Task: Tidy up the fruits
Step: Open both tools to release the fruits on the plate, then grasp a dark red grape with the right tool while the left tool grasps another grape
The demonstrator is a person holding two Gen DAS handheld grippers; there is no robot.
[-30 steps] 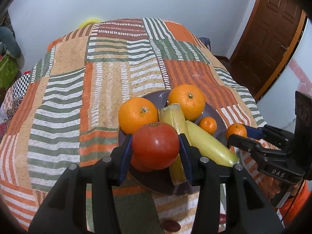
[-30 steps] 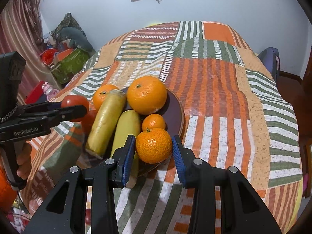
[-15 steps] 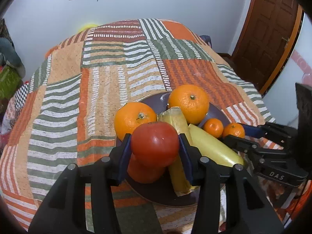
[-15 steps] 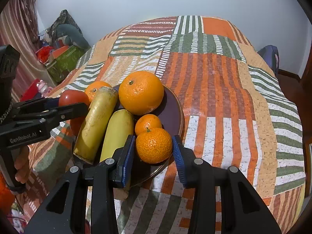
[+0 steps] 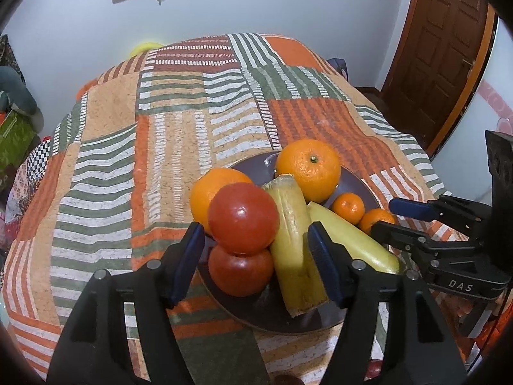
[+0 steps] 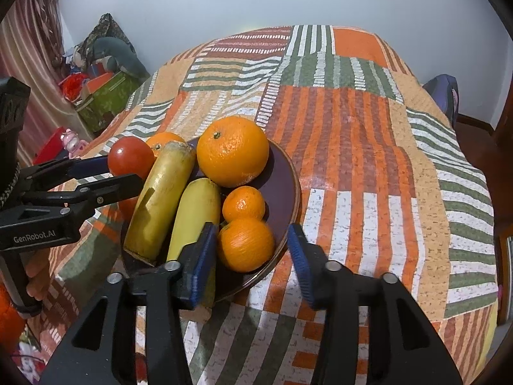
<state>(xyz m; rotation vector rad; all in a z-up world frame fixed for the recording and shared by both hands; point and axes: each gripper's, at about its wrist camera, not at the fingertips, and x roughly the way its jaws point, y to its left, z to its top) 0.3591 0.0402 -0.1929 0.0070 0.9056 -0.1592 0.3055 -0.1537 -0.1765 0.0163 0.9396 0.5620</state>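
Tomato [image 5: 243, 218] atop another tomato [image 5: 239, 272] on plate [image 5: 253, 166], bananas [image 5: 296, 240] right, oranges [image 5: 307, 170] behind

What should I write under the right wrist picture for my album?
Open right gripper around a small tangerine on a full fruit plate.

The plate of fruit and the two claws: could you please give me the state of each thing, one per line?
Left claw: open, empty.
Right claw: open, empty.
Upper tomato: released, stacked on the lower tomato.
Near mandarin: released, lying at the plate edge.
Small mandarin: on the plate.
Two bananas: lying side by side on the plate.
Large orange: on the plate.
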